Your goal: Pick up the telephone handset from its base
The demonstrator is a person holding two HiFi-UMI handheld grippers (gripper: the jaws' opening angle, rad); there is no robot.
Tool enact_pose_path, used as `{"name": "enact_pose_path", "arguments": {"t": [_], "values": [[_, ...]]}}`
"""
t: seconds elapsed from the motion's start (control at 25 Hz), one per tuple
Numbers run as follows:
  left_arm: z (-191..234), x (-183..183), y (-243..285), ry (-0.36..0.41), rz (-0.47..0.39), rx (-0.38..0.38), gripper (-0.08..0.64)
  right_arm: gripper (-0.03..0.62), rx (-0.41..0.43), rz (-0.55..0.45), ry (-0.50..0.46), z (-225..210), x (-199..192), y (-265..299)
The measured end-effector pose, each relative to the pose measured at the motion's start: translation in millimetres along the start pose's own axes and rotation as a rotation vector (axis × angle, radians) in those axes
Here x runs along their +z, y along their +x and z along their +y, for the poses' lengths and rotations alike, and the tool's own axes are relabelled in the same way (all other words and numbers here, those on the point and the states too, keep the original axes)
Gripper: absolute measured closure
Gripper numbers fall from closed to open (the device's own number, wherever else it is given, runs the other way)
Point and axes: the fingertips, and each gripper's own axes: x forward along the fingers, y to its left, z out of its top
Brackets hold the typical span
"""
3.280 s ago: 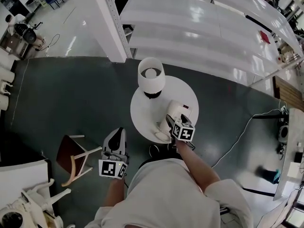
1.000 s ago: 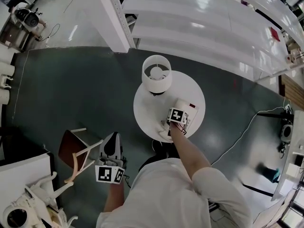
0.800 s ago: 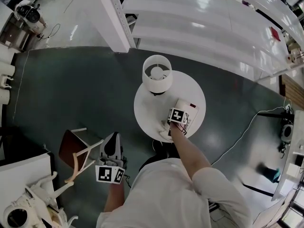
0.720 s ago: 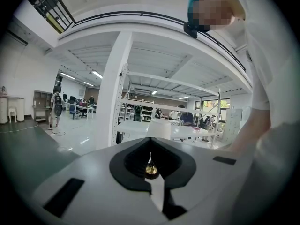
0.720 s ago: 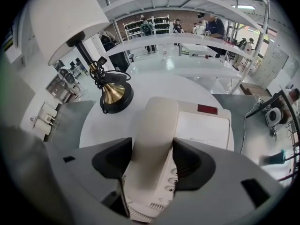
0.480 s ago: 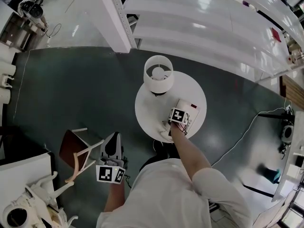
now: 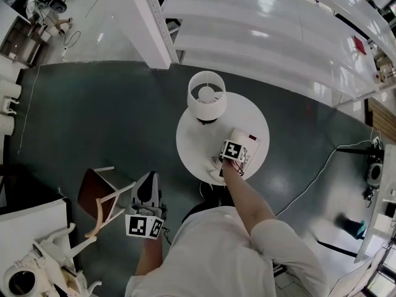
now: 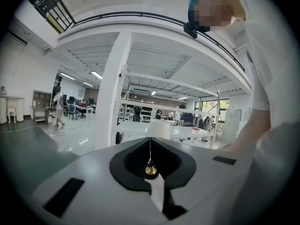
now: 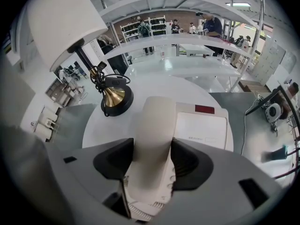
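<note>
A cream telephone [image 7: 246,142] sits on a small round white table [image 7: 193,142]. Its handset [image 9: 152,135] lies lengthwise in the cradle, left of the base's flat panel [image 9: 205,129]. My right gripper [image 9: 151,165] points steeply down over the handset, one jaw on each side. The jaws are closing, and the dark pads [image 9: 115,165] touch the handset's flanks. In the head view the marker cube of the right gripper [image 7: 231,156] hides the grasp. My left gripper [image 7: 148,189] hangs shut and empty over the floor, left of the table; its jaws [image 8: 150,159] meet in a thin seam.
A table lamp with a white shade [image 7: 206,95] and brass base [image 9: 114,97] stands on the table's far side. A wooden chair [image 7: 99,202] lies near the left gripper. White shelving [image 7: 266,36] runs behind. A cable [image 7: 322,166] trails over the dark floor at right.
Since the earliest frame my right gripper has moved from the table's near edge onto the telephone. Over the last second neither gripper has visibly shifted.
</note>
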Motion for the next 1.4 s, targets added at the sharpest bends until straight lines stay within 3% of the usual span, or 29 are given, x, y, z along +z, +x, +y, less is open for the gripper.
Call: {"name": "enact_pose_path", "arguments": {"t": [0.32,0.8,1.4], "values": [[-4,2,-3,0.004,-0.009,-0.005,0.540,0.344,0.044,-0.065,-0.098,15,11,-13],[-21,5,-8,0.018,-0.016,-0.022,0.540,0.348,0.118,-0.216,-0.086,-3,21,-43],[-51,12,-10,0.034,-0.053,-0.055,0.540,0.351,0.500,-0.438,0.027,-11,42,-118]]}}
